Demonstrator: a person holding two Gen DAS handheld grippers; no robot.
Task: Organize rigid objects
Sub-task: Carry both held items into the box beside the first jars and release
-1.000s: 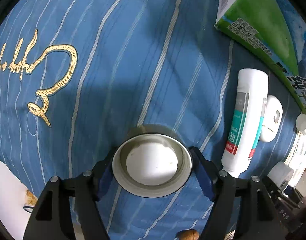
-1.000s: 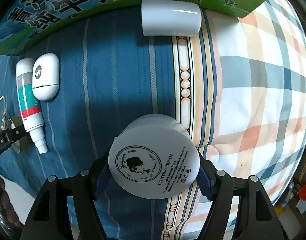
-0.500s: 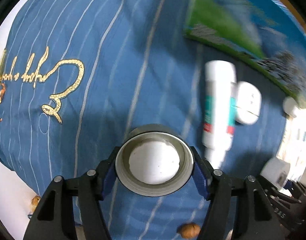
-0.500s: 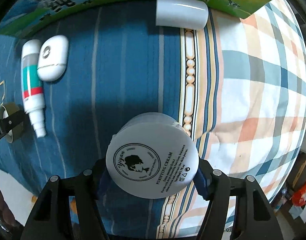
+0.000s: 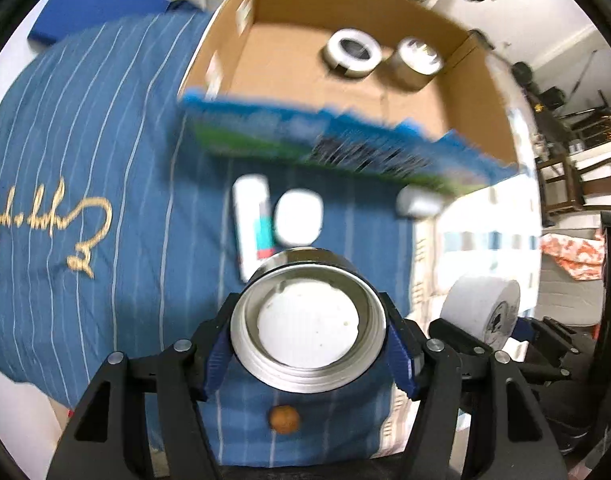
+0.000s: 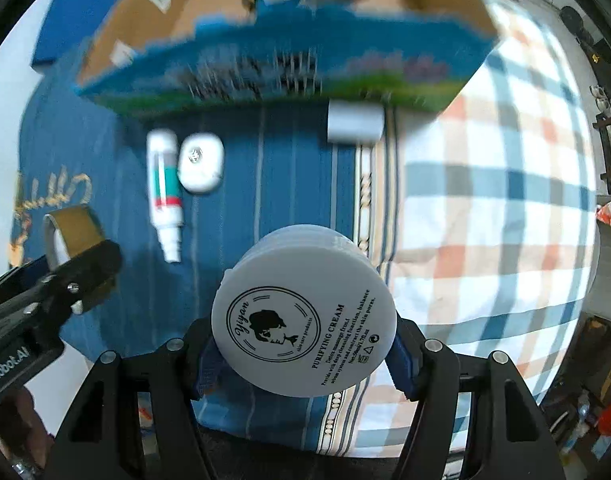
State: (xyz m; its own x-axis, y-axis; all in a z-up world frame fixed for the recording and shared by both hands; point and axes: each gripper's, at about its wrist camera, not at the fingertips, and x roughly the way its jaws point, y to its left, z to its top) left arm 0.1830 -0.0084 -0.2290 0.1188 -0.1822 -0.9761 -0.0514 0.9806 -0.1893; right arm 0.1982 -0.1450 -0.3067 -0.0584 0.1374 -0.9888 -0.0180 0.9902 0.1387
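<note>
Now you hold one container in each gripper, both lifted above the bed.

Your left gripper pinches a metal lid, its blue pads pressed on the rim, open side facing the camera. Your right gripper clamps a white cream jar the same way. On the blue striped bedspread lie a white spray bottle touching a white case, with a white cap to their right. Beyond them stands a cardboard box holding two round tins.
</note>
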